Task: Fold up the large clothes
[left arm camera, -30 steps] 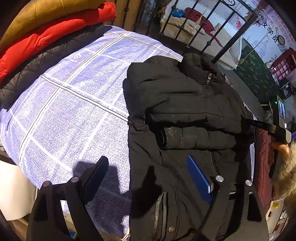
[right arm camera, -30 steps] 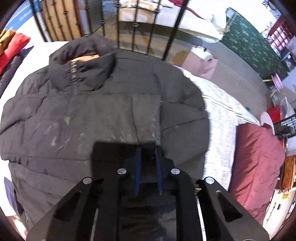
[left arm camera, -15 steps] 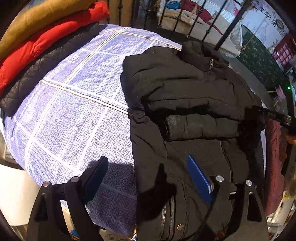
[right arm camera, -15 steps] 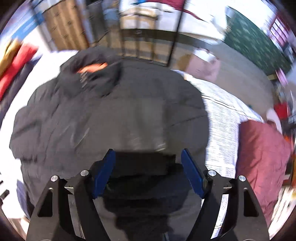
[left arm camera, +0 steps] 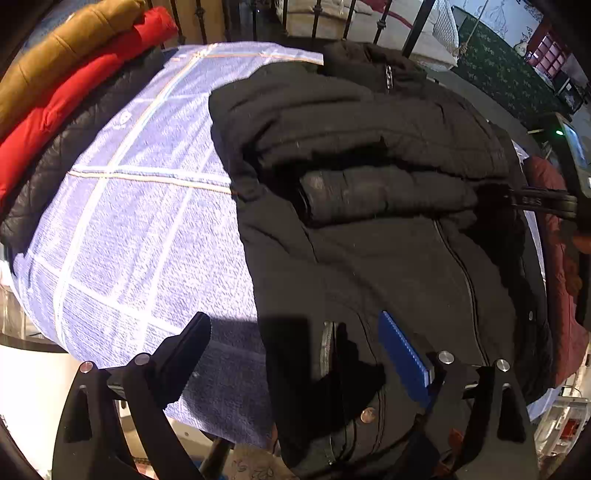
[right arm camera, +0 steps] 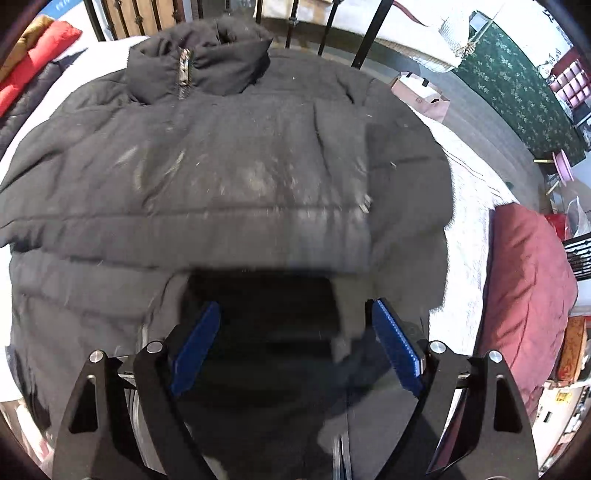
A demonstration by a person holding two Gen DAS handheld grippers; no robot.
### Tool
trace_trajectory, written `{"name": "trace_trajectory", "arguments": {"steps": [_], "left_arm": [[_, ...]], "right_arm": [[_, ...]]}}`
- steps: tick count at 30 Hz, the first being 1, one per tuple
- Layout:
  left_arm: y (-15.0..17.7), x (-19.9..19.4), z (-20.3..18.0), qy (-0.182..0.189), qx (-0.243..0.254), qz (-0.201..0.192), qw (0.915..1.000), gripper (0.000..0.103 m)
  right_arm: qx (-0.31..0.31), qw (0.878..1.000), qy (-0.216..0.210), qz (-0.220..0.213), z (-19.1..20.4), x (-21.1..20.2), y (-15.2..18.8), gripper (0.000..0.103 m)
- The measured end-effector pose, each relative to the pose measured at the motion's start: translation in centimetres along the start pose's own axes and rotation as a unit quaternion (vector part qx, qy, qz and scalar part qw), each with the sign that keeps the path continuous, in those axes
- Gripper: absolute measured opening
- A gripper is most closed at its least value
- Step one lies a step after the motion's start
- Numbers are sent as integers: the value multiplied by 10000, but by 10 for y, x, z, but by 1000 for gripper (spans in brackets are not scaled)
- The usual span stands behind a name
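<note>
1. the bed fills most of my left view, covered in a pale lilac checked sheet, with a black metal rail at its far end.
2. the black puffer jacket lies flat on the bed, collar toward the rail, zip closed. its sleeves are folded in across the chest, one lying over the other, and its hem hangs nearest me.
3. a pile of other coats, tan, red and quilted black, sits along the far left edge of the bed, well apart from the jacket.
4. a dark red pillow lies on the right side of the bed, just beside the jacket.
5. my right claw is released, its blue pads spread wide; its jaws have just been opening. it hangs over the lower front of the jacket, with nothing pinched between the pads.
6. my left claw is also released and has just widened a little more. it straddles the jacket's left edge near the hem, one finger over the sheet, the other over black fabric, gripping nothing.
</note>
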State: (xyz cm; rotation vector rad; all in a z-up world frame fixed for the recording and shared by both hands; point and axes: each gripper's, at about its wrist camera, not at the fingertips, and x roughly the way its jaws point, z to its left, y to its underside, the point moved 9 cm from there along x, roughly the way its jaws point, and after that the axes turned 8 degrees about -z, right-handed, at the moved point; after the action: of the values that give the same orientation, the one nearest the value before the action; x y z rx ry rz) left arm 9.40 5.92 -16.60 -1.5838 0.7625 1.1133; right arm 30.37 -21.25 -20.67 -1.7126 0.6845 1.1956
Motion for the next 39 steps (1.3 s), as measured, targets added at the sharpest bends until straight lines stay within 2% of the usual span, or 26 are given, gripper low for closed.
{"name": "trace_trajectory", "arguments": {"steps": [4,8,13,16,21,27,31,34,36,39], "left_arm": [[14,-1,-1,103,63,85,9999,90],[26,-11,6,188,111,16,9998,90],[52,-13,27,268,-231,228,9991,88],[66,-13,33,372,-259,260,9986,87],[103,-10,26,707,-127,552,9959,81],[142,-4,6,1003,-39,804,9917,80],[165,3,-11,1215,57,1051,9870,76],[186,7,-25,1549,20,1287,9795,70],[196,10,-32,1747,-28,1412,9744,70],[204,16,-35,1820,-121,1463,9723,70]], "right_arm": [[234,9994,-232,139,-19,-14,39,84],[635,9971,-210,376,-60,-21,89,84],[1211,9886,-400,803,-109,-24,152,84],[1274,9855,-505,1000,-120,-27,184,84],[1365,9790,-798,1290,-123,-27,224,84],[1680,9677,-1269,1383,-123,-25,246,84],[1539,9608,-1662,1597,-110,-27,250,82],[1347,9539,-1968,1822,-94,-30,258,71],[1272,9518,-2031,1914,-82,-39,269,69],[1243,9513,-2048,1940,-76,-42,273,67]]}}
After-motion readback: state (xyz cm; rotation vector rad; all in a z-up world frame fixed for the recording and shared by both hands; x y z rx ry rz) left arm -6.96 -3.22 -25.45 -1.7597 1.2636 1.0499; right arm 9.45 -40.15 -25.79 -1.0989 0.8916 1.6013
